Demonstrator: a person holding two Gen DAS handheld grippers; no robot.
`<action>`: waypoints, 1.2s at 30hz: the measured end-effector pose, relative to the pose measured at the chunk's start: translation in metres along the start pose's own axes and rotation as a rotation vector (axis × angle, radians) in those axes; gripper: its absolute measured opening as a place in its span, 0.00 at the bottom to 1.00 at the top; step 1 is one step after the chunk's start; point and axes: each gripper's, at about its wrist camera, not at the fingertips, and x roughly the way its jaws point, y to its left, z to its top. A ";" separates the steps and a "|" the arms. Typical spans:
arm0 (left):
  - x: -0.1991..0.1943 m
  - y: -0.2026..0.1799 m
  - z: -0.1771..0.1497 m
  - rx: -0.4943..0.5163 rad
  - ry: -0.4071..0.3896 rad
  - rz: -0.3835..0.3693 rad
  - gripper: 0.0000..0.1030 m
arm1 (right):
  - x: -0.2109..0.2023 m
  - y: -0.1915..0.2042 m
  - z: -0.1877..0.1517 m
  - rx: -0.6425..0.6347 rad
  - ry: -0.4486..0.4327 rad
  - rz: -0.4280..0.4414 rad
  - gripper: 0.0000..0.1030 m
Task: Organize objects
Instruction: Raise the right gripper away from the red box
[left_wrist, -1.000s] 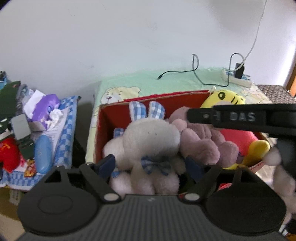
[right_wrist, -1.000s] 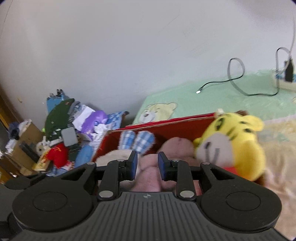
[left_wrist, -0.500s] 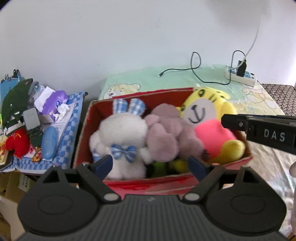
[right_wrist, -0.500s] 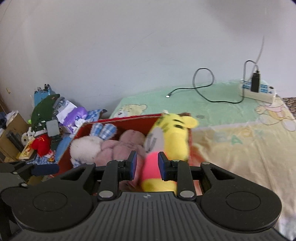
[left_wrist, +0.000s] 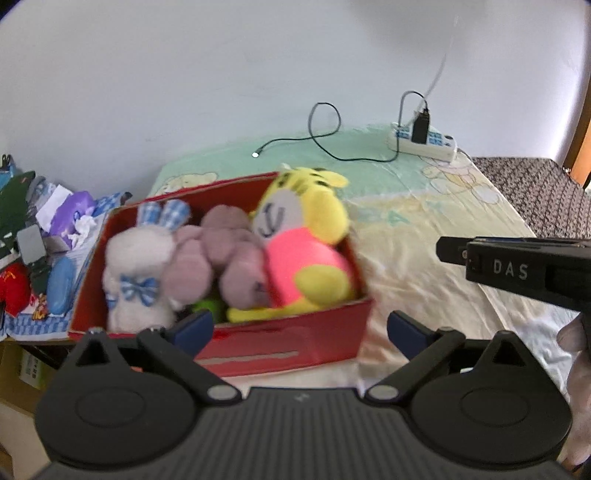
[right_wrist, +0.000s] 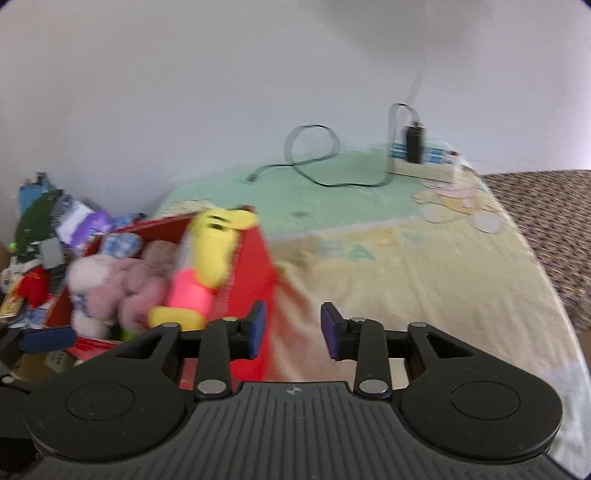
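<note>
A red cardboard box (left_wrist: 280, 343) sits at the bed's left edge and holds a white bunny plush (left_wrist: 133, 273), a mauve plush (left_wrist: 221, 258) and a yellow tiger plush in a pink shirt (left_wrist: 306, 243). The box (right_wrist: 258, 266) and tiger (right_wrist: 210, 258) also show in the right wrist view. My left gripper (left_wrist: 299, 328) is open and empty, just in front of the box. My right gripper (right_wrist: 291, 328) is partly open and empty, to the right of the box over the sheet; it shows at the right edge of the left wrist view (left_wrist: 517, 266).
A yellow and green baby-print sheet (right_wrist: 406, 258) covers the bed. A white power strip (left_wrist: 424, 142) with a black cable (left_wrist: 325, 136) lies near the wall. A cluttered side table (left_wrist: 40, 251) stands left of the box. A brown patterned mattress (left_wrist: 535, 192) shows at the right.
Both grippers have pulled back and away from the box. The right gripper has moved rightward, off the plush toys, and its jaws have opened a little wider.
</note>
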 end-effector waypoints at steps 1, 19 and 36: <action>0.002 -0.008 0.000 0.009 0.010 0.002 0.97 | 0.000 -0.006 -0.001 0.005 0.003 -0.011 0.40; 0.040 -0.078 -0.007 0.032 0.146 -0.003 0.97 | 0.010 -0.066 -0.017 0.029 0.084 -0.171 0.57; 0.038 -0.066 -0.016 0.012 0.163 0.034 0.97 | 0.010 -0.051 -0.026 0.023 0.118 -0.187 0.65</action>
